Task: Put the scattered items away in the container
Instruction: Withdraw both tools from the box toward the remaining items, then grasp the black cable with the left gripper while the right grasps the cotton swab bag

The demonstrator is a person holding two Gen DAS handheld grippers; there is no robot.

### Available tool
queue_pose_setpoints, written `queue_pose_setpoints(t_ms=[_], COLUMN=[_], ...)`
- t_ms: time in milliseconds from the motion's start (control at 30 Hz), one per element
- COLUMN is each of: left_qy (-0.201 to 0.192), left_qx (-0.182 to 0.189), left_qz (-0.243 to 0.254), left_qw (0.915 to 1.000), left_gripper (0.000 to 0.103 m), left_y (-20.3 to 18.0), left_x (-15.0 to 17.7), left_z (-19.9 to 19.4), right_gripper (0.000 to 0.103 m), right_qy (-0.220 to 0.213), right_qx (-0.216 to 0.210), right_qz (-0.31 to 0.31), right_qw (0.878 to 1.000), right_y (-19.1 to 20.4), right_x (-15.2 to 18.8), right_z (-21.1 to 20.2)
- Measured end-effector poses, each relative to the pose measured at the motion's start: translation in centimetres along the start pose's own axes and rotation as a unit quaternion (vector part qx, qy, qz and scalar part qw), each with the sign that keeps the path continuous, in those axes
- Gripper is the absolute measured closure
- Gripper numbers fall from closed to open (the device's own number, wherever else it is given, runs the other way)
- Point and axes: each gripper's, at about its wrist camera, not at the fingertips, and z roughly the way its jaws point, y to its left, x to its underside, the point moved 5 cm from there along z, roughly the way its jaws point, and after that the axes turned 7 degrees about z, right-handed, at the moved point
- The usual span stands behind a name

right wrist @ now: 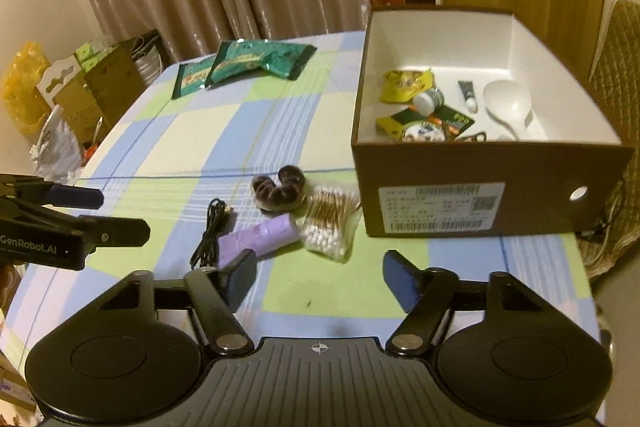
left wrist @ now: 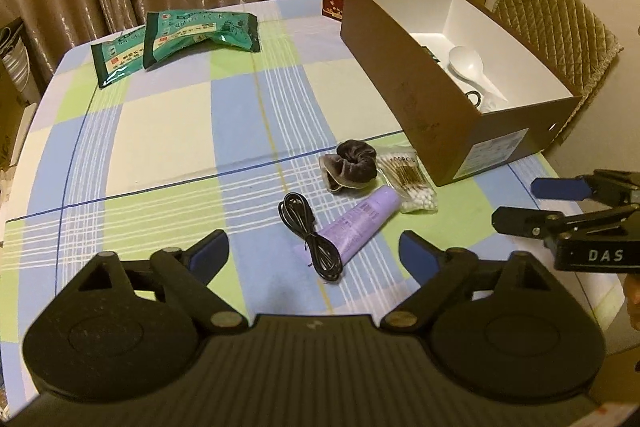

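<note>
Left wrist view: the left tool [left wrist: 314,251] hangs wide and empty over the counter [left wrist: 168,131], facing the cable [left wrist: 310,237] and the purple tube [left wrist: 362,223], which touch. Behind them the scrunchie [left wrist: 352,167] and the swab bag [left wrist: 410,183] lie just beside the box [left wrist: 436,131]. The right tool [left wrist: 516,205] comes in from the right, its fingers apart and empty. Risk, as I judge it: a grab at the tube may catch the cable too, and its loose coil could then spill short of the box.

Right wrist view: the right tool [right wrist: 318,279] is also wide and empty, its left finger [right wrist: 240,275] covering the tube's [right wrist: 264,237] tail. The box [right wrist: 492,183] already holds packets, a small bottle and a spoon [right wrist: 506,101]; its near wall stands between the tool and the inside, so a low carry could knock it. Two green packs [right wrist: 244,65] lie well apart at the far side.
</note>
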Motion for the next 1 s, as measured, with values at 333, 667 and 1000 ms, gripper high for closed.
queue_pose_setpoints(t_ms=[333,667,1000], left_qy=[0.021,0.049,0.082], left_qx=[0.016,0.033,0.052], left_qz=[-0.003,-0.03,-0.053], left_qw=[0.9996,0.9978,0.9938], left_gripper=[0.027,0.052,0.084], left_y=[0.5,2.0,3.5], left_x=[0.2,-1.0,-0.5], left_z=[3.5,8.4,12.2], right_gripper=[0.056,0.056,0.056], right_qy=[0.017,0.027,0.011], right_qx=[0.002,0.011,0.011], right_qz=[0.019,0.042,0.051], right_qw=[1.0,0.999,0.999], right_y=[-1.1,-2.2,-1.2], right_x=[0.8,0.7,0.3], right_z=[2.7,3.9,5.5])
